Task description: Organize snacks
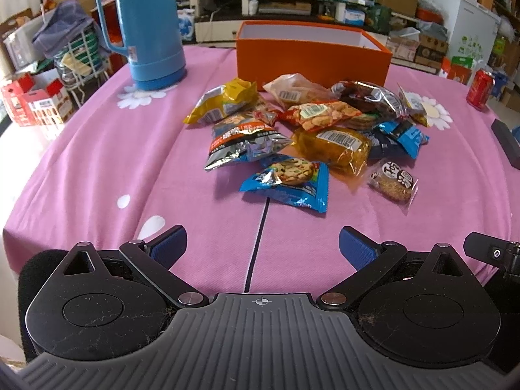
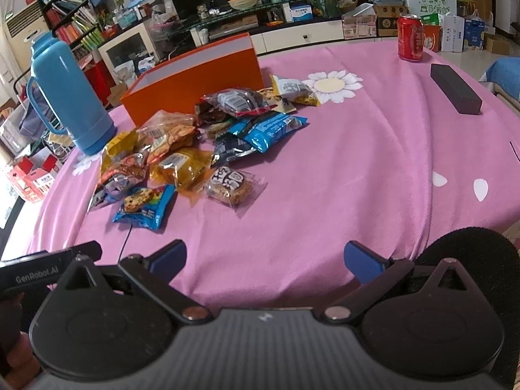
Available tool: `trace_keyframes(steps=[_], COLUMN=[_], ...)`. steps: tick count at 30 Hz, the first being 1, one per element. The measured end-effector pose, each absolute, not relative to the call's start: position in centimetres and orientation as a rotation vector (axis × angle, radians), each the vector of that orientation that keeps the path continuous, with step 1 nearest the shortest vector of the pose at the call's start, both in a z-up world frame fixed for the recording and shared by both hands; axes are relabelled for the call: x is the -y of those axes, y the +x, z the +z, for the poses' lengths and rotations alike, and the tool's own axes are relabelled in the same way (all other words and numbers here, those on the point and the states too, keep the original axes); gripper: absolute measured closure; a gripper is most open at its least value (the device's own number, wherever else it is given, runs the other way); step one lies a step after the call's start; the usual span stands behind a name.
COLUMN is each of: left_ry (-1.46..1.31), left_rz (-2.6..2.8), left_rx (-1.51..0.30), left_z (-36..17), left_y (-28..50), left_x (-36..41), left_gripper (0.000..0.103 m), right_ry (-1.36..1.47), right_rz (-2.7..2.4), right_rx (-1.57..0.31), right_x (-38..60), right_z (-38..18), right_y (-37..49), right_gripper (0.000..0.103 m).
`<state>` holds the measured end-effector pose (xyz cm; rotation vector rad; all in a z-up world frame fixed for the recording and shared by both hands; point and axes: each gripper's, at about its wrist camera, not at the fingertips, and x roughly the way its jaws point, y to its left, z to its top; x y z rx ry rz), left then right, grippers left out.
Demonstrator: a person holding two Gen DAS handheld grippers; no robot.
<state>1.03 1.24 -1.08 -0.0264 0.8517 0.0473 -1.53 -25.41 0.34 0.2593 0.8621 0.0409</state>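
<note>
Holding both tools low over the near edge of the bench [image 1: 97, 162], we had nothing in either of them. Our left hand-held gripper [image 1: 262, 248] stood with its blue pads wide apart above the pink cloth, and our right hand-held gripper [image 2: 265, 260] was spread just as wide — both well short of the food.

The snacks [image 1: 305, 130] lay in a loose heap at the centre of the left wrist view, overlapping one another. Nearest us sat a blue cookie packet [image 1: 289, 178], and just to its right a clear-wrapped round cake [image 1: 393, 180] lay a little apart from the rest. Behind those we saw a golden bread pack [image 1: 334, 148], a yellow crinkled bag [image 1: 224, 102] toward the left, and a dark foil pack [image 1: 367, 97] toward the right.

Behind the heap, in the upper middle of that frame, stood an open orange box [image 1: 312, 60]; the rearmost packets lay close against its front wall, though we could not tell whether they touched it. A blue thermos [image 1: 146, 29] stood upright at the upper left, beside the box. In the right wrist view a red can [image 2: 411, 37] stood upright in the upper right — well apart from the heap — with a long black block [image 2: 455, 92] lying flat nearer the right edge.
</note>
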Motion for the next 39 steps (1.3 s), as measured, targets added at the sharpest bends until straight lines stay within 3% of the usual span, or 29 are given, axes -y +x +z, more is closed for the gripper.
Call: trace_keyframes(steps=[39], left_ry=[-0.051], left_rz=[0.066], left_rx=[-0.967], left_z=[-5.3], left_y=[3.7], left_x=[-2.3], left_gripper=[0.019], right_ry=[0.222], right_rz=[0.035], right_rx=[-0.963], right_x=[24.4], right_z=[-3.0], right_y=[0.4], right_gripper=[0.001])
